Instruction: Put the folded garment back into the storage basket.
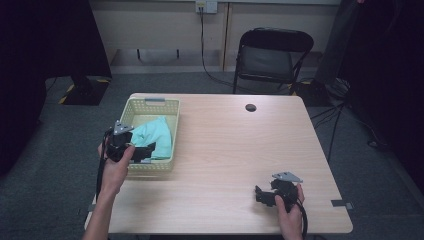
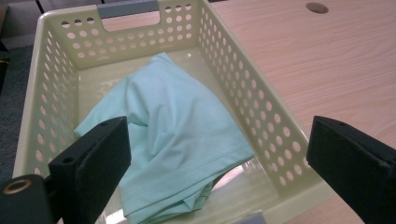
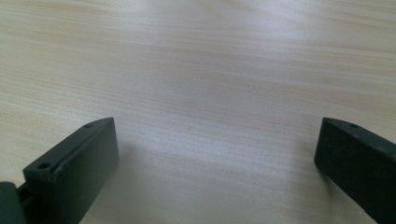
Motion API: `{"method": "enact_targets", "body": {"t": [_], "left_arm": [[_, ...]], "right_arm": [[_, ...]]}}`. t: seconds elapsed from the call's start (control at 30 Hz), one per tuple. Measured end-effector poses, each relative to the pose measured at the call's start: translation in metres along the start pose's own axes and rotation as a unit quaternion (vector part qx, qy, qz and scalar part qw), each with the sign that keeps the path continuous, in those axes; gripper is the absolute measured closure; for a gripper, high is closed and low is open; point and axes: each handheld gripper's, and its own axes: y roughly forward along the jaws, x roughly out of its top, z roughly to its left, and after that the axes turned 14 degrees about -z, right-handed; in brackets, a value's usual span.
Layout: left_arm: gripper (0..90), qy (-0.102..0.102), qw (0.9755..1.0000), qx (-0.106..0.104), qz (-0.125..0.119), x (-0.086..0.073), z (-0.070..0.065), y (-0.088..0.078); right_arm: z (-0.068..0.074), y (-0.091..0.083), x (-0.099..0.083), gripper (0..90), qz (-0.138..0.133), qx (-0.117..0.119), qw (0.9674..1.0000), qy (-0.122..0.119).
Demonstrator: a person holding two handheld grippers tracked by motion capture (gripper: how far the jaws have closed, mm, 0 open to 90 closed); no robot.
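A pale yellow perforated basket (image 1: 176, 125) (image 2: 243, 88) stands at the table's left side. Inside it lies a crumpled mint-green cloth (image 1: 155, 135) (image 2: 173, 140). My left gripper (image 1: 145, 151) (image 2: 217, 154) hovers over the basket's near end, open, its jaws spread wide above the cloth and touching nothing. Near the front right of the table my right gripper (image 1: 260, 195) (image 3: 217, 154) is held low over bare wood, open and empty.
The wooden table (image 1: 235, 145) has a round dark cable hole (image 1: 250, 107) (image 2: 317, 7) near its far edge. A black folding chair (image 1: 272, 55) stands behind the table. A tripod leg (image 1: 336, 125) and cables lie at the right.
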Motion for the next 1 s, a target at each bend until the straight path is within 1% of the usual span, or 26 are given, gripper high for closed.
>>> {"method": "enact_targets", "body": {"t": [0.03,0.07,0.1,0.13,0.17,0.23,0.3,0.37,0.47,0.57,0.63,0.73,0.8,0.87,0.93,1.0], "left_arm": [[6.1,-0.002,1.0,0.002,-0.003,-0.001,0.0,-0.001],[6.2,-0.01,0.9998,0.015,-0.011,-0.002,0.001,-0.002],[6.3,-0.01,0.9998,0.015,-0.011,-0.002,0.001,-0.002],[7.0,-0.023,0.9994,0.02,-0.015,-0.006,0.002,-0.003],[7.6,-0.028,0.9992,0.02,-0.02,-0.008,0.003,-0.004],[7.6,-0.03,0.9991,0.022,-0.02,-0.011,0.003,-0.006],[7.6,-0.025,0.9994,0.019,-0.015,-0.012,0.001,-0.007],[7.6,-0.015,0.9997,0.017,-0.01,-0.014,-0.002,-0.008],[6.9,-0.007,0.9999,0.01,-0.008,-0.016,-0.006,-0.01],[6.8,0.0,0.9999,0.004,-0.012,-0.021,-0.009,-0.012],[6.8,0.004,1.0,0.001,-0.009,-0.024,-0.011,-0.014],[6.8,0.005,1.0,-0.003,-0.006,-0.028,-0.013,-0.017],[6.7,0.009,0.9999,-0.005,-0.006,-0.029,-0.014,-0.019],[6.7,0.011,0.9999,-0.003,-0.011,-0.03,-0.016,-0.022],[6.7,0.006,0.9998,-0.004,-0.019,-0.03,-0.015,-0.024],[6.7,0.003,0.9998,-0.003,-0.02,-0.03,-0.015,-0.025]], "right_arm": [[0.0,0.0,0.0,0.0,0.0,0.0,1.0,0.0],[0.0,0.0,0.0,0.0,0.0,0.0,1.0,0.0],[0.0,0.0,0.0,0.0,0.0,0.0,1.0,0.0],[0.0,0.0,0.0,0.0,0.0,0.0,1.0,0.0],[0.0,0.0,0.0,0.0,0.0,0.0,1.0,0.0],[0.0,0.0,0.0,0.0,0.0,0.0,1.0,0.0],[0.0,0.0,0.0,0.0,0.0,0.0,1.0,0.0],[0.0,0.0,0.0,0.0,0.0,0.0,1.0,0.0],[0.0,0.0,0.0,0.0,0.0,0.0,1.0,0.0],[0.0,0.0,0.0,0.0,0.0,0.0,1.0,0.0],[0.0,0.0,0.0,0.0,0.0,0.0,1.0,0.0],[0.0,0.0,0.0,0.0,0.0,0.0,1.0,0.0],[0.0,0.0,0.0,0.0,0.0,0.0,1.0,0.0],[0.0,0.0,0.0,0.0,0.0,0.0,1.0,0.0],[0.0,0.0,0.0,0.0,0.0,0.0,1.0,0.0],[0.0,0.0,0.0,0.0,0.0,0.0,1.0,0.0]]}}
